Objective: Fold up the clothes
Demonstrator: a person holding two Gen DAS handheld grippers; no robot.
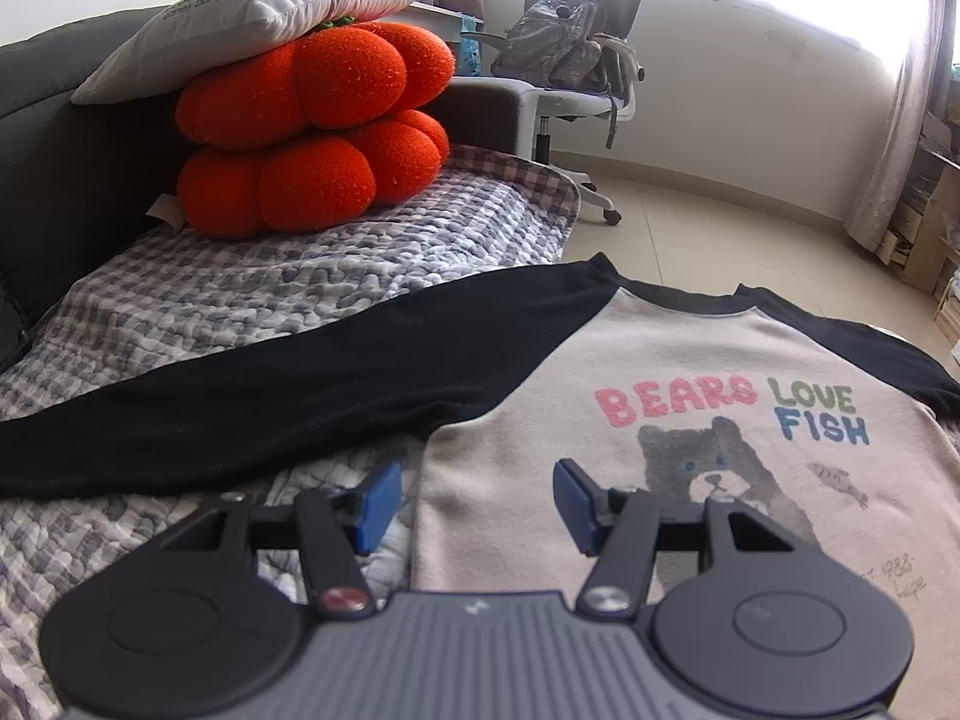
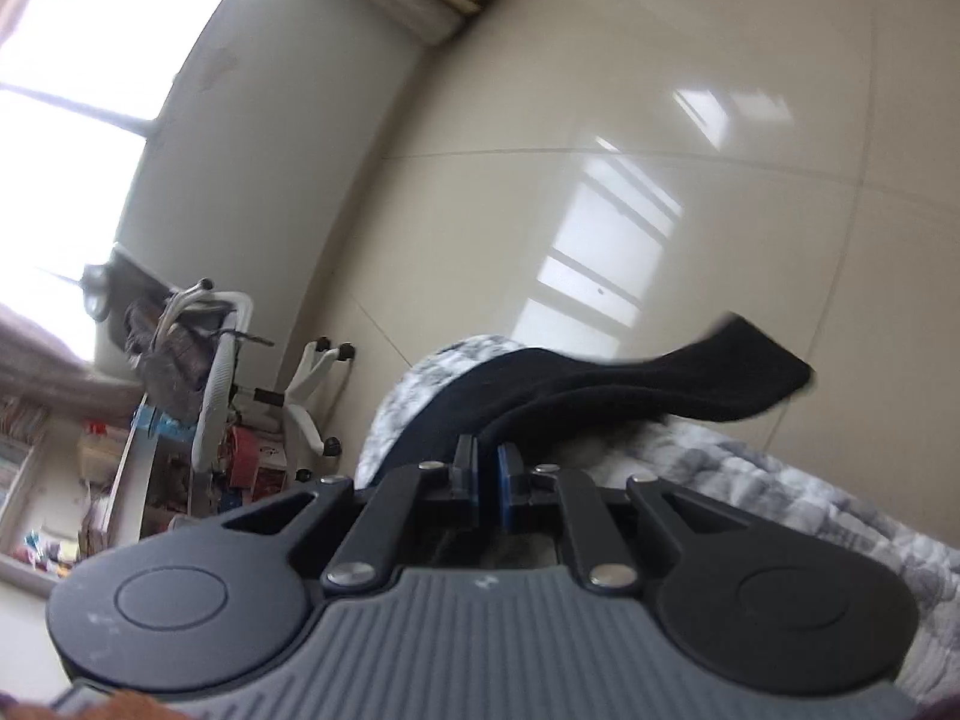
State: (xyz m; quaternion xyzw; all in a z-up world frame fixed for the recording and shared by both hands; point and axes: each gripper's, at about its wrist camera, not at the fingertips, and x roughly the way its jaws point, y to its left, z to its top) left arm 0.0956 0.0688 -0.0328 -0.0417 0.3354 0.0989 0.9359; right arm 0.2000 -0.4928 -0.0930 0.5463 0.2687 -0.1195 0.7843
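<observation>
Left wrist view gives me the whole layout: the shirt [image 1: 690, 372], beige body with black raglan sleeves and a bear print, lies face up and spread flat on the checked quilt [image 1: 336, 240] over the sofa, one black sleeve [image 1: 252, 384] stretched out to the left. My left gripper [image 1: 477, 504] hovers over the shirt's side edge with its jaws about half open and nothing between them, so it's holding nothing. Right wrist view is the useful one for the grab: the right gripper [image 2: 487, 480] has its blue pads pinched nearly together, and the other sleeve [image 2: 630, 384] runs straight into them, its cuff end lifted off the quilt and hanging out over the floor [image 2: 690, 150]. Looks like a grip on that sleeve, though the exact pinch point sits right at the pads, so I can't see how much cloth is caught. I'd say we're at the first fold, sleeve in toward the chest. Next move calls for carrying that sleeve across the print without dragging the body, while the left pins or picks up its own side. Neither camera shows the other gripper, and only the left one shows the pumpkin cushions [image 1: 312, 132] crowding the far end.
</observation>
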